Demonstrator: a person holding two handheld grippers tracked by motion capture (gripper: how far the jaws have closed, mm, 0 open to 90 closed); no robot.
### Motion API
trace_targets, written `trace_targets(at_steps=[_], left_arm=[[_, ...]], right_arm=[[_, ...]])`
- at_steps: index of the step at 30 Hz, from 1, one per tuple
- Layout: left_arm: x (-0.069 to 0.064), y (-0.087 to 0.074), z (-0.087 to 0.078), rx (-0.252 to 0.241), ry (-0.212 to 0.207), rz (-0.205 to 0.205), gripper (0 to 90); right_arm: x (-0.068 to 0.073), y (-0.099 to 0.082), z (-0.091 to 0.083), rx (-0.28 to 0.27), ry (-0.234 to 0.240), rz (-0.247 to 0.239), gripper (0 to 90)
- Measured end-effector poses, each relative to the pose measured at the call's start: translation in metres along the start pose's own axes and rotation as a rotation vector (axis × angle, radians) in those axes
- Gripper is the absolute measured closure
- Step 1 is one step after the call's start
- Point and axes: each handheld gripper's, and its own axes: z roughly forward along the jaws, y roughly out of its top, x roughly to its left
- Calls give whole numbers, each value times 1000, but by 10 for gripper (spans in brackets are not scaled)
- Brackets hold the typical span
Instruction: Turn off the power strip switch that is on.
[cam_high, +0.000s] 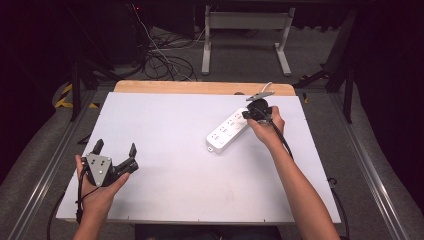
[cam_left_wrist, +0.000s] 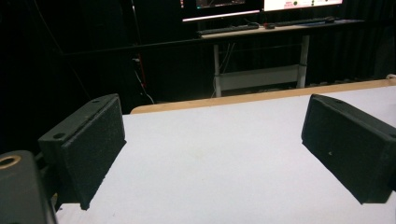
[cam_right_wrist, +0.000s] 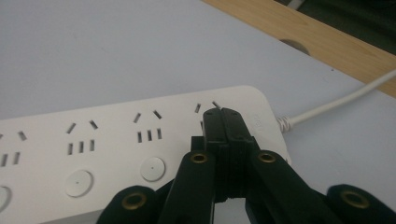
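White power strip (cam_high: 227, 132) lies slantwise on the pale surface (cam_high: 170, 150), toward the far right part, its cord (cam_right_wrist: 336, 105) running off from the far end toward the wooden edge (cam_high: 200, 88). Right gripper (cam_high: 248, 115) sits at the strip's far end, held by the right hand (cam_high: 267, 127). In the right gripper view its jaws are pressed together with nothing between them, tips (cam_right_wrist: 223, 116) down over the last socket group nearest the cord; whether they touch the strip cannot be told. Round buttons (cam_right_wrist: 152, 169) line the strip's near side. Left gripper (cam_high: 116, 152) rests well apart from the strip, at the near left of the surface, in the left hand (cam_high: 97, 192). Its jaws are spread wide, empty, pads (cam_left_wrist: 93, 149) over bare surface.
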Motion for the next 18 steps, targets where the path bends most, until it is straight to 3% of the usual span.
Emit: trace_targets(at_steps=[7,12,18], left_arm=[[-1,0,-1,0,-5,0,68],[1,-1,-1,4,1,-4,69],[2,0,-3,1,2,-3,69]], right_arm=[[-3,-4,7,-9,10,5,900],[-3,-6,13,8,-16,-4,900],[-7,-10,15,13,-10,17,900]])
